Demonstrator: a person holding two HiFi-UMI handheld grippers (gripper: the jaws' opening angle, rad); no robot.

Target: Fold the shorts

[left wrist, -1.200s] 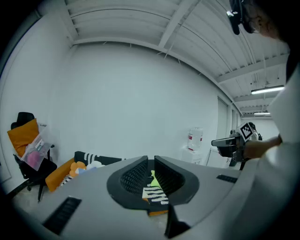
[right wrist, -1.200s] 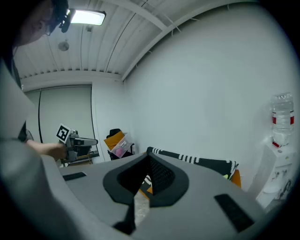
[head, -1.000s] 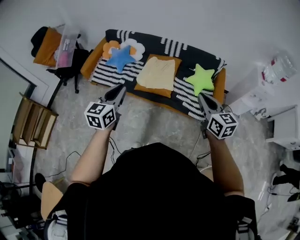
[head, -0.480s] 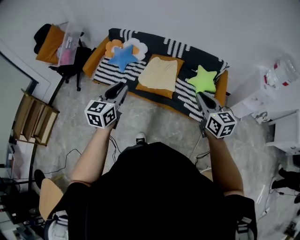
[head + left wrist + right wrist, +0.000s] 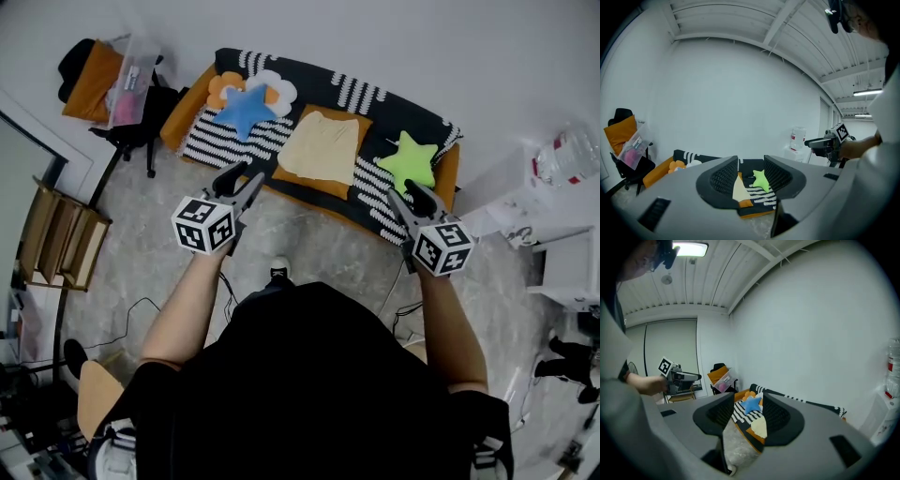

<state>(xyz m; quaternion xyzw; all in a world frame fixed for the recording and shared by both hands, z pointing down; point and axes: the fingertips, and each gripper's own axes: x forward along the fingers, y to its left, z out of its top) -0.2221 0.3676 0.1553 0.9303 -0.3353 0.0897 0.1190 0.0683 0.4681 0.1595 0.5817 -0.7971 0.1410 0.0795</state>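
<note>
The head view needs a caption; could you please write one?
Left claw and right claw, just opened and empty, face pale yellow fabric shorts on a black striped couch.

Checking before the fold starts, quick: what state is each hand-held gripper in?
Left hand-held gripper: open, jaws just been opening, nothing between them.
Right hand-held gripper: open, jaws just been opening, nothing between them.

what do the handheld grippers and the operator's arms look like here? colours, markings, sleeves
The left gripper and right gripper are dark grey, with tapered jaws and dark textured pads. Each carries a white cube printed with black square markers. No cables show on them. The person wears a black short-sleeved top. Both pairs of jaws have just been opening, nothing between them.
</note>
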